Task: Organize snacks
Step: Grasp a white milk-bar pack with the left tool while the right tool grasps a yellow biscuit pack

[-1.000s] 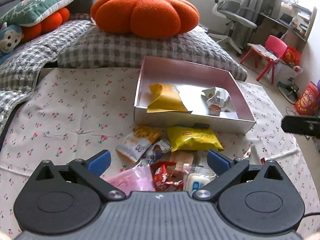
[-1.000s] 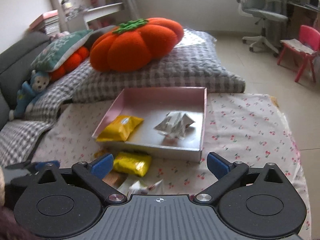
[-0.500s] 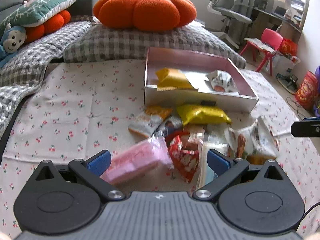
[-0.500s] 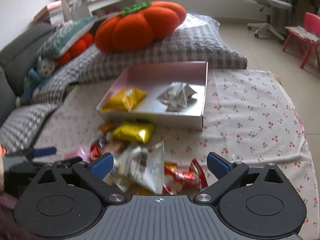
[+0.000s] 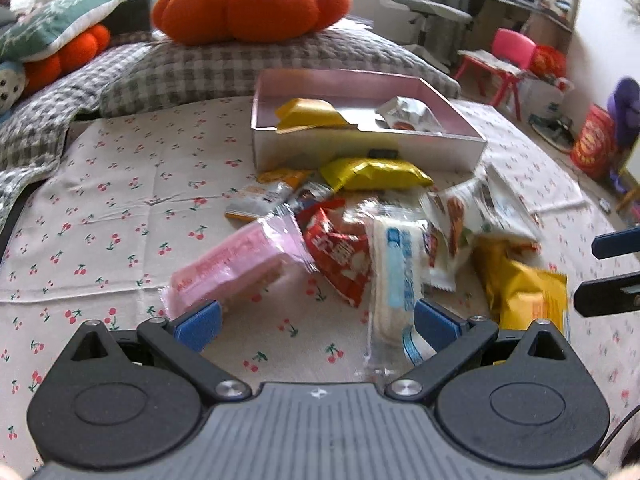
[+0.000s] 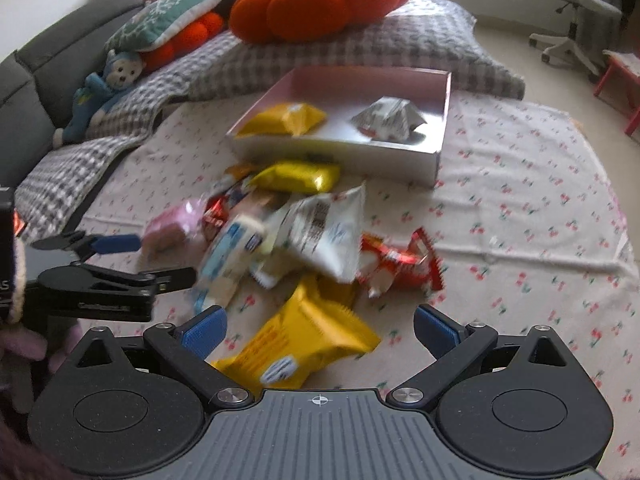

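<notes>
I take the pink box [image 5: 360, 148] as my landmark: it sits on the cherry-print cloth [image 5: 120, 208] with its open top toward me, and everything else lies on my side of it or inside it. Inside are two snacks, a yellow packet [image 5: 308, 114] toward the box's left wall and a crumpled white wrapper [image 5: 408, 114] toward its right wall.

Just in front of the box's near wall lies a shiny yellow bag [image 5: 372, 174], close to touching it. Nearer to me than that bag is the loose pile: a pink wafer pack [image 5: 236, 264] on the left, a red wrapper [image 5: 340, 252] beside it, a white and blue bar [image 5: 394, 280] pointing toward me, a white bag with print [image 5: 460, 220] overlapping the others, and an orange-yellow packet [image 5: 524, 296] farthest from the box on the right (some of these are blurred, so I cannot read any labels).

My left gripper [image 5: 316, 322] has its jaws spread wide and holds nothing; the pink wafer pack's near end is just ahead of the left finger, and the white and blue bar runs beside the right finger. My right gripper [image 6: 318, 326] is also spread wide and empty, with the orange-yellow packet lying between its fingers on the cloth, untouched as far as I can tell.
</notes>
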